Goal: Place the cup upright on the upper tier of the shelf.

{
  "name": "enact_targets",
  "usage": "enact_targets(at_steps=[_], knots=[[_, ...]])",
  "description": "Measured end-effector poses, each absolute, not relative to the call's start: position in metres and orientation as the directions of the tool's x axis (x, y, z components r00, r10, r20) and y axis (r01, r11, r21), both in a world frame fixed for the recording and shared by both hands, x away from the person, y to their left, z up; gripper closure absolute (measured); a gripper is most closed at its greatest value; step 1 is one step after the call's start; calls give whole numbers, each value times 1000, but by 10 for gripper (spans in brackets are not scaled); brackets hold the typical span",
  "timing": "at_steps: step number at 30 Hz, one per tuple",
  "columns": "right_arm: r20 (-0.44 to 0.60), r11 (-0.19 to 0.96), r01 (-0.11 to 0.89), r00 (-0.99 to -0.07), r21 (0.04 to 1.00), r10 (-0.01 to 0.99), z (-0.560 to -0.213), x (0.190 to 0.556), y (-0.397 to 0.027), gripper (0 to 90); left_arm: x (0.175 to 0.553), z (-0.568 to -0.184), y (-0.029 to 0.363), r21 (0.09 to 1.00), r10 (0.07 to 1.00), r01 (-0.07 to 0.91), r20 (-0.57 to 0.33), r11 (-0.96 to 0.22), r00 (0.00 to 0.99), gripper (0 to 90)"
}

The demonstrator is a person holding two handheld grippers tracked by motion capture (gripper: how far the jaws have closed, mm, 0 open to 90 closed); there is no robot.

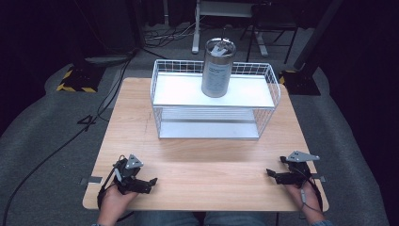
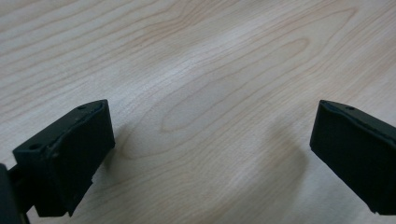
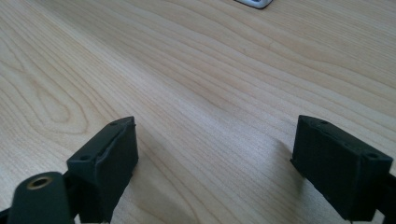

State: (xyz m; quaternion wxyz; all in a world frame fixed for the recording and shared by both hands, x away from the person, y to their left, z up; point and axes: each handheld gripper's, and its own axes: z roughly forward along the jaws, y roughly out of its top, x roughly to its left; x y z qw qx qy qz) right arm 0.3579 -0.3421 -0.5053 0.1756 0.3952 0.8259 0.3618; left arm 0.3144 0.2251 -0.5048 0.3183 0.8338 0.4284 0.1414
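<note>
Left gripper [image 1: 151,181] and right gripper [image 1: 269,173] rest on near bench [image 1: 197,179], fingers spread, empty. Metal canister [image 1: 217,68] upright on wire rack [image 1: 214,96] top shelf: rigid, slick, probably light. Grip mid-body.

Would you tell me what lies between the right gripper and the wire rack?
Nothing: in the high view, bare wooden table separates the right gripper from the wire rack.
</note>
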Motion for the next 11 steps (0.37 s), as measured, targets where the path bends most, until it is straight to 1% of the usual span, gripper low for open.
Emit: enact_targets(at_steps=[1, 11], knots=[[-4, 426, 526, -626, 736, 780, -505, 358, -342, 145, 314, -507, 224, 666, 806, 610, -21, -430, 591, 0], [-4, 426, 526, -626, 736, 780, -505, 358, -342, 146, 313, -507, 225, 666, 804, 609, -23, -431, 594, 1]])
